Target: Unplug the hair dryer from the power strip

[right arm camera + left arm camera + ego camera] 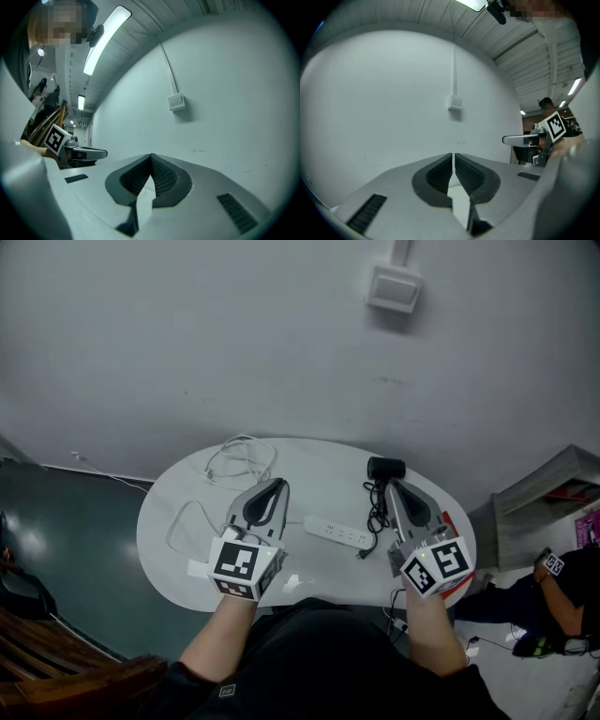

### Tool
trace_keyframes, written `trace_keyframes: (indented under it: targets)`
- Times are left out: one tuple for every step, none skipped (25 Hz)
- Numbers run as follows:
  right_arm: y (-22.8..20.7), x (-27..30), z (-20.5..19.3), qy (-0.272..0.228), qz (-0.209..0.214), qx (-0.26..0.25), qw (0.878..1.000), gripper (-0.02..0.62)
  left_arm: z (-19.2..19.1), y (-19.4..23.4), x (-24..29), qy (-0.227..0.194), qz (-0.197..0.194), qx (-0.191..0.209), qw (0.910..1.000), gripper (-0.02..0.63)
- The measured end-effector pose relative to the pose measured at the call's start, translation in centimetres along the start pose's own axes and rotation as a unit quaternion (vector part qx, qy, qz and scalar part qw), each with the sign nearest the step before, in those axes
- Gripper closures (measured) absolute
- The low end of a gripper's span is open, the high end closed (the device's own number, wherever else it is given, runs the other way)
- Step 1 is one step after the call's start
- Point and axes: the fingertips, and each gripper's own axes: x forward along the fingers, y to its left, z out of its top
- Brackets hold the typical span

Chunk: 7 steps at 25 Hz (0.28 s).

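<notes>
A white power strip [338, 532] lies in the middle of a white oval table [309, 457]. The black hair dryer [385, 468] rests at the table's far right, and its black cord [378, 512] runs down to a dark plug [361, 554] at the strip's near right end; I cannot tell whether it is seated. My left gripper [278, 484] hovers left of the strip, shut and empty. My right gripper [391, 486] hovers over the cord, also shut and empty. In both gripper views the left gripper [453, 154] and the right gripper [151, 155] point at the bare wall.
A coiled white cable [239, 460] lies at the table's far left and a white cable loop [187, 526] at its near left. A wall box [394, 287] hangs above. A shelf [548, 498] and a seated person [553, 601] are at the right, a wooden chair [56, 681] at the lower left.
</notes>
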Motion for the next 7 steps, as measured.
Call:
trace_keyframes:
  targets:
    - [-0.03,-0.07,-0.07,0.001,0.0,0.001,1.0,0.561,-0.15,-0.16,0.03,0.002,-0.002,0.0,1.0,0.58]
    - [-0.09,-0.12,-0.15,0.002,-0.001,0.002,1.0,0.561,-0.3,-0.27,0.09,0.004,-0.003,0.0,1.0,0.58]
    - [-0.17,-0.16,-0.22,0.002,-0.001,0.003,1.0,0.561,-0.43,-0.34,0.17,0.006,-0.004,0.0,1.0,0.58]
    - [-0.25,-0.18,-0.29,0.003,-0.001,0.003,1.0,0.561,-0.54,-0.36,0.25,0.007,-0.004,0.0,1.0,0.58]
    - [-0.33,-0.19,-0.36,0.004,-0.001,0.004,1.0,0.561,-0.63,-0.35,0.32,0.008,-0.004,0.0,1.0,0.58]
    - [-0.4,-0.19,-0.42,0.004,-0.001,0.004,1.0,0.561,-0.71,-0.32,0.39,0.009,-0.003,0.0,1.0,0.58]
    - [-0.48,-0.2,-0.49,0.005,-0.001,0.005,1.0,0.561,-0.77,-0.29,0.46,0.01,-0.003,0.0,0.9999,0.58]
